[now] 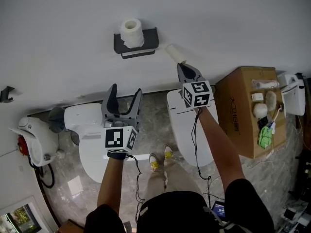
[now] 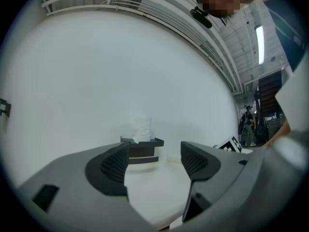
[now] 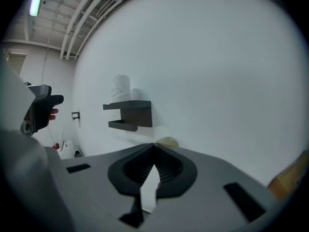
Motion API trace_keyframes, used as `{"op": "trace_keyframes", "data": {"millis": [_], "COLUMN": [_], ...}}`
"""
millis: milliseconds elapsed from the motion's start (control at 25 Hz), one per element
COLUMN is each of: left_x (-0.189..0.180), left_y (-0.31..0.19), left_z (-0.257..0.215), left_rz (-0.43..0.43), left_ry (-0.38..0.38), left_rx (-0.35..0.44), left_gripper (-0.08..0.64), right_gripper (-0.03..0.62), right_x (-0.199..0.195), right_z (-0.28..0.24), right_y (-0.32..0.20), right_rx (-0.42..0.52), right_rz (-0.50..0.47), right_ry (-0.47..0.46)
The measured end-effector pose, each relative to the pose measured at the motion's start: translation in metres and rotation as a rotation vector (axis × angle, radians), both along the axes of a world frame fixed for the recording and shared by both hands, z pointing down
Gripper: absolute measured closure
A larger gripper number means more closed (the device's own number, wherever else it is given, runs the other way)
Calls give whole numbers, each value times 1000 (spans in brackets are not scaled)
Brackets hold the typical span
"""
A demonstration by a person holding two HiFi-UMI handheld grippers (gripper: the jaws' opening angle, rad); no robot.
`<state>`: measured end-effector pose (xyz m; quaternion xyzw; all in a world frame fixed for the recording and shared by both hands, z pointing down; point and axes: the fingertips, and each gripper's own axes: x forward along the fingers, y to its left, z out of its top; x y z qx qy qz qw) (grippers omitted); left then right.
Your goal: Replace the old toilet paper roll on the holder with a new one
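One roll (image 1: 131, 32), one tube (image 1: 175, 53), two tools (image 1: 127, 89) (image 1: 179, 65)

The plain white wall (image 1: 218, 23) looks smooth and matt. The black shelf-shaped holder (image 1: 137, 44) has a matt, metal-like finish, and the white toilet paper roll (image 1: 131, 31) standing on it is soft, crinkled paper. The pale cardboard tube (image 1: 174, 53) pinched in the right gripper (image 1: 182, 66) is dull. That gripper and the left gripper (image 1: 126, 90) are matt grey plastic with finely ribbed dark pads (image 2: 115, 164). The white toilet (image 1: 87, 130) is glossy, the grey stone-patterned floor (image 1: 155, 106) polished, the brown box (image 1: 240, 106) plain cardboard
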<state>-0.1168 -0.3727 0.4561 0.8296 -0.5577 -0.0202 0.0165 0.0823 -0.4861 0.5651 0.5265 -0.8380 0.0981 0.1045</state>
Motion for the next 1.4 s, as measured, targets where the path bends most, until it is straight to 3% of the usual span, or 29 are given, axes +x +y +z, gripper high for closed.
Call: {"op": "trace_keyframes", "data": {"millis": [400, 840, 1000, 1200, 1400], "left_x": [5, 5, 13, 24, 15], "left_y": [-16, -103, -132, -164, -187], "left_z": [-5, -12, -14, -21, -16], "left_rz": [-9, -62, -71, -145, -206], "left_ry": [0, 51, -1, -63, -78], "left_rx": [26, 23, 34, 75, 30], "left_gripper": [216, 216, 216, 216, 192], "right_gripper": [597, 597, 597, 597, 597], "right_x": [-4, 1, 9, 15, 18], "right_z": [-19, -31, -30, -30, -30], "right_y": [18, 26, 25, 30, 39], "right_rx": [64, 76, 68, 67, 68], "right_rz": [-16, -12, -1, -3, -17], "right_ry": [47, 40, 26, 28, 23]}}
